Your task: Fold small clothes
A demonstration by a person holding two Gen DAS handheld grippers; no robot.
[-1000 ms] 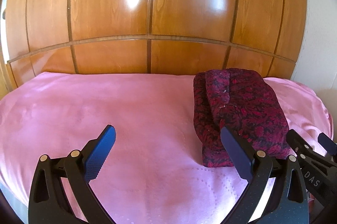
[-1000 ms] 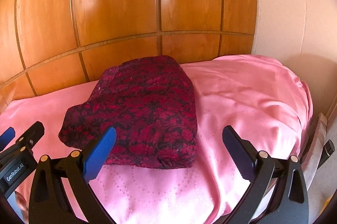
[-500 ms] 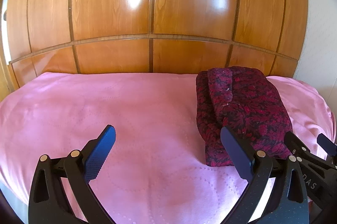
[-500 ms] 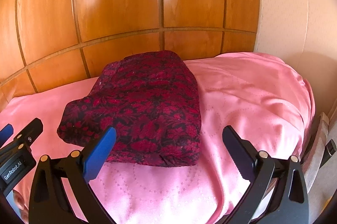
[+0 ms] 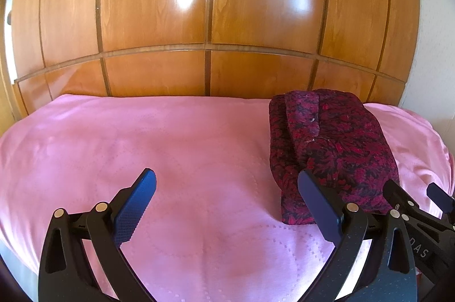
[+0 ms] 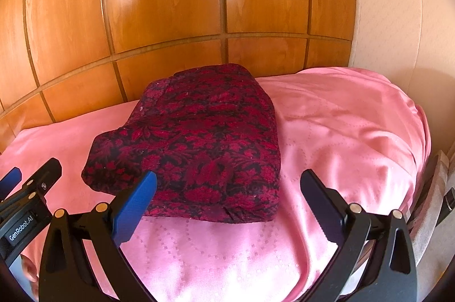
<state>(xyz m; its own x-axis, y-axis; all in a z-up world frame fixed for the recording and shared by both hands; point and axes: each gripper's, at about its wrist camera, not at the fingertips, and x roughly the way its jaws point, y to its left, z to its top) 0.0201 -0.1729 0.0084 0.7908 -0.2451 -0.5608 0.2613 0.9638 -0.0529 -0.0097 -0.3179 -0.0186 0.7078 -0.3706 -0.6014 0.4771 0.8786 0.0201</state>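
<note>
Fingers on your left gripper (image 5: 227,205) & right gripper (image 6: 227,202) spread wide, holding nothing; folded cloth (image 6: 199,142) lies on bed (image 5: 142,145), 12 o'clock of right fingers.

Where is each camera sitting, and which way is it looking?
Left wrist: sits on the left gripper, facing across the pink sheet toward the wooden panels; its open fingers show, and the right gripper pokes in at right.
Right wrist: sits on the right gripper, facing the folded red garment; its open fingers show, and the left gripper pokes in at left.
Shared: both see the garment, sheet and panels.
</note>
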